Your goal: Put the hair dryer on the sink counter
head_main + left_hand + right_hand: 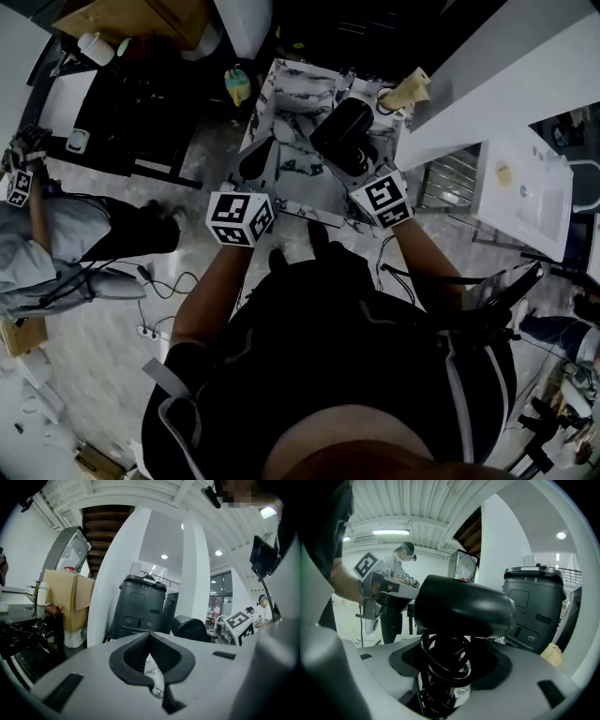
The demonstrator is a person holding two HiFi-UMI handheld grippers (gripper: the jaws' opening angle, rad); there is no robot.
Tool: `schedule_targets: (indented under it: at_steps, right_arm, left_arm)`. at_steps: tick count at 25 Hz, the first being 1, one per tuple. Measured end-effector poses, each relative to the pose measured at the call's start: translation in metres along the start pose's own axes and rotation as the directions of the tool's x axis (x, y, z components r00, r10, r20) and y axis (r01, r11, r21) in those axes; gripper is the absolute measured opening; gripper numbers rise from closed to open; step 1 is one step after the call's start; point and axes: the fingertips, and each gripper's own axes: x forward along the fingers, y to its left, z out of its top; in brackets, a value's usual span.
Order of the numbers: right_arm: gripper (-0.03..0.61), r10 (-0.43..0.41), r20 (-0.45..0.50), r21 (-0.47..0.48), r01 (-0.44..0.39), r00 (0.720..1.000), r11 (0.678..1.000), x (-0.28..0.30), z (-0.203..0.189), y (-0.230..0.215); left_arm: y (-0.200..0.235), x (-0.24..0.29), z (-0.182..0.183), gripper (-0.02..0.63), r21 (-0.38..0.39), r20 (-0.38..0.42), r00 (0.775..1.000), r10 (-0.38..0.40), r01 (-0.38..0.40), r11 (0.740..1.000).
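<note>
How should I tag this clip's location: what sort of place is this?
Probably a staged bathroom corner inside a large open workshop, not a home: a marble-patterned counter and a white sink stand near a cardboard box, and another person works nearby.

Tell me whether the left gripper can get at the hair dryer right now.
Probably yes: the hair dryer, held in the right gripper, hangs just beside the left gripper with nothing between them, though the left jaws are shut.

Count: 1 hair dryer (461,605), 2 tongs (left tongs (150,637), right tongs (445,656)), 1 marbled desk (292,82), 1 white sink (548,225).
</note>
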Motion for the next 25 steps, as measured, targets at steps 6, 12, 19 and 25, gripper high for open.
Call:
schedule_targets:
  at_steps: [6,12,19,25]
  right_arm:
    - [0.29,0.139,-0.045,-0.089,-0.143,0.989,0.986,0.022,-0.025,0.015]
    - [0.29,0.219,-0.102,-0.115,-0.23,0.97,0.966,0.043,-0.055,0.024]
    - [0.29,0.302,-0.17,-0.135,-0.326,0.938,0.936,0.068,-0.089,0.032]
    - [0.29,0.353,-0.253,-0.113,-0.39,0.901,0.914,0.095,-0.127,0.035]
  left_arm:
    - [0.013,0.007,-0.021,0.005,-0.018,-0.051,0.997,0.063,-0.064,0.998]
    - [0.02,0.014,-0.043,0.005,-0.028,-0.083,0.991,0.109,-0.111,0.993]
    - [0.026,0.015,-0.071,0.005,-0.05,-0.144,0.977,0.154,-0.163,0.985]
    - [0.029,0.008,-0.085,0.005,-0.081,-0.167,0.965,0.2,-0.216,0.973]
